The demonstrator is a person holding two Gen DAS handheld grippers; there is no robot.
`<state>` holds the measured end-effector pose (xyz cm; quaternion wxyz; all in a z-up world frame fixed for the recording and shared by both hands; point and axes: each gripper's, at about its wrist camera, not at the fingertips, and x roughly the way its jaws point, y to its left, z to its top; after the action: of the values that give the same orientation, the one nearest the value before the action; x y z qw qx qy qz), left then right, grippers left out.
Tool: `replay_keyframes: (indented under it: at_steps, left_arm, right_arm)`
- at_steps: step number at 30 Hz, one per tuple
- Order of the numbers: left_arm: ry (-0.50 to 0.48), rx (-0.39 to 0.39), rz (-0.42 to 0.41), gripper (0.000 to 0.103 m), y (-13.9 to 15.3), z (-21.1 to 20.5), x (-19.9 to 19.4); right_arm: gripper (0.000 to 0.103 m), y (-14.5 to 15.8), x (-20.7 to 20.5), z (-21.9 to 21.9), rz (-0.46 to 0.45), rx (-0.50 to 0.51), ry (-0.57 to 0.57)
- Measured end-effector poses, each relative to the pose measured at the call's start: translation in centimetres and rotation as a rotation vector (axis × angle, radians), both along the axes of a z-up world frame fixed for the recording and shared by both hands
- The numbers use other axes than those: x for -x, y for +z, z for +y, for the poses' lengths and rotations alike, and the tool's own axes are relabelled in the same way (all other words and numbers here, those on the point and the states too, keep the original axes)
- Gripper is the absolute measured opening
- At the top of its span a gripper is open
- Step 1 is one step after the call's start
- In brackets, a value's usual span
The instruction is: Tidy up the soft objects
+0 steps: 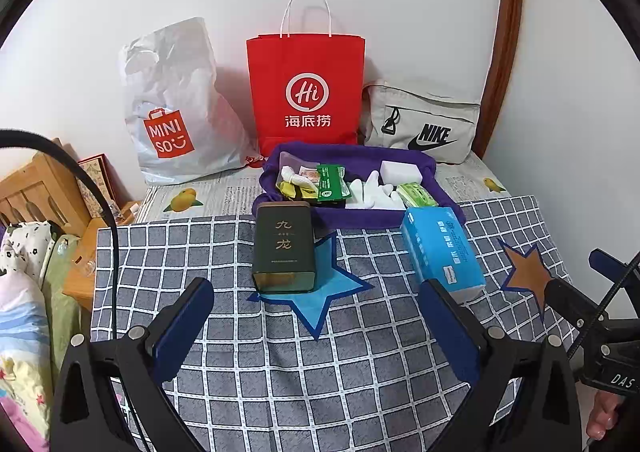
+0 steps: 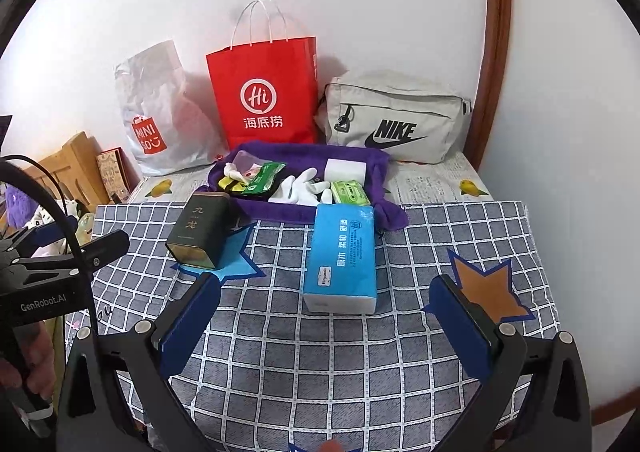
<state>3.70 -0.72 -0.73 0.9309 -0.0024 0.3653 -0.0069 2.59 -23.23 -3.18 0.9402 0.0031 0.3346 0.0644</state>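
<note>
**Blue tissue pack: soft, light, ready to take by its long sides**

Both tongs stand wide apart and hold nothing: the left gripper (image 1: 316, 316) and the right gripper (image 2: 326, 310). Just ahead of the right one, the blue plastic-wrapped tissue pack (image 2: 342, 256) lies on the grey checked cloth (image 2: 320, 364). It likely squashes under pressure, so a gentle squeeze across its width suits. Beside it lies a dark green tin (image 2: 200, 234). Behind, the purple fabric tray (image 2: 320, 214) holds white gloves (image 2: 298, 186), a white sponge block (image 2: 345, 170) and green packets (image 2: 264, 176).
</note>
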Motion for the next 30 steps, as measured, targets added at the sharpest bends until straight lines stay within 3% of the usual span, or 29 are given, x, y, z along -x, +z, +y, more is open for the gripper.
replay_keyframes:
  at_steps: [30]
  left_arm:
    - [-0.001,-0.001,0.003,0.103,0.15,0.00,0.05]
  right_arm:
    - [0.103,0.17,0.49,-0.08,-0.012,-0.005,-0.004]
